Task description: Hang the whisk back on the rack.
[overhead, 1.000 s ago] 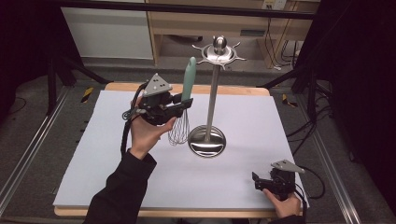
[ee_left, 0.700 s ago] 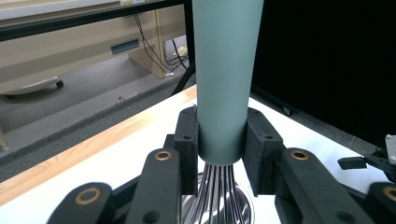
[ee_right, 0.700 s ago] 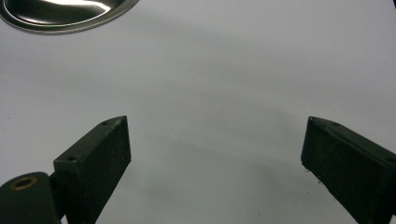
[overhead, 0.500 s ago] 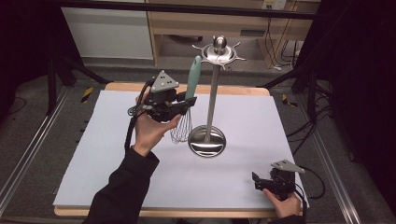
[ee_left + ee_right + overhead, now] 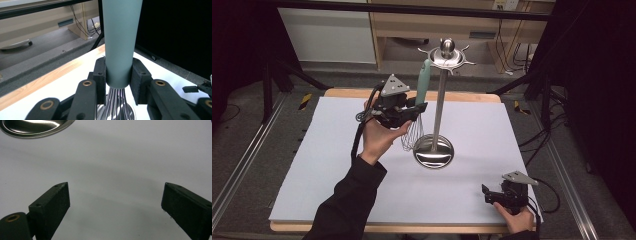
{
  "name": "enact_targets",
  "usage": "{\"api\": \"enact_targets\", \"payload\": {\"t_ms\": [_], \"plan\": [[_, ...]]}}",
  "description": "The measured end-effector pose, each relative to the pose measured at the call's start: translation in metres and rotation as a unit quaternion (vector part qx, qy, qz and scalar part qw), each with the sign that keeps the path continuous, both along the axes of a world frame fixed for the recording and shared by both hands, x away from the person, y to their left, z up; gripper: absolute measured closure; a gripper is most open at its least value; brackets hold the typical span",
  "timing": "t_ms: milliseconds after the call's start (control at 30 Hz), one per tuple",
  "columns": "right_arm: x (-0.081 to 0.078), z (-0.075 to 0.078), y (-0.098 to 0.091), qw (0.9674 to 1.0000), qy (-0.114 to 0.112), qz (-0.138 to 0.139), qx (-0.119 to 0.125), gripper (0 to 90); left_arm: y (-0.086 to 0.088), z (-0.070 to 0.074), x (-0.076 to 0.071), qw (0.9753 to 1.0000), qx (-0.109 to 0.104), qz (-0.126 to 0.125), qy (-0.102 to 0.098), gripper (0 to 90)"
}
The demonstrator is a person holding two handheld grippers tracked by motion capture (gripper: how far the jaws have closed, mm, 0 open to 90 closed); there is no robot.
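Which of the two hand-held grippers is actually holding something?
The left hand-held gripper: its jaws clamp the whisk handle. The right one rests open, empty.

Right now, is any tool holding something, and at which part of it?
The left tool grips the whisk at the bottom of its teal handle, just above the wires. The right tool is open and holds nothing.
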State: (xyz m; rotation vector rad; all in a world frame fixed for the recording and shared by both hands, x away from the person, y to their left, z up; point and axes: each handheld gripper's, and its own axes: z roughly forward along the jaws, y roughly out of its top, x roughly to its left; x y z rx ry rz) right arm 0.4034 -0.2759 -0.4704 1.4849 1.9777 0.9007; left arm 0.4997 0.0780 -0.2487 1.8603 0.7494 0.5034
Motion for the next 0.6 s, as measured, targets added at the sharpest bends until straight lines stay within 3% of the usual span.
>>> {"api": "enact_targets", "payload": {"t_ms": [600], "plan": [[0.0,0.0,0.0,1.0,0.001,0.0,0.002,8.7,-0.011,-0.01,0.01,0.9997,-0.021,0.0,-0.017,68.8]]}}
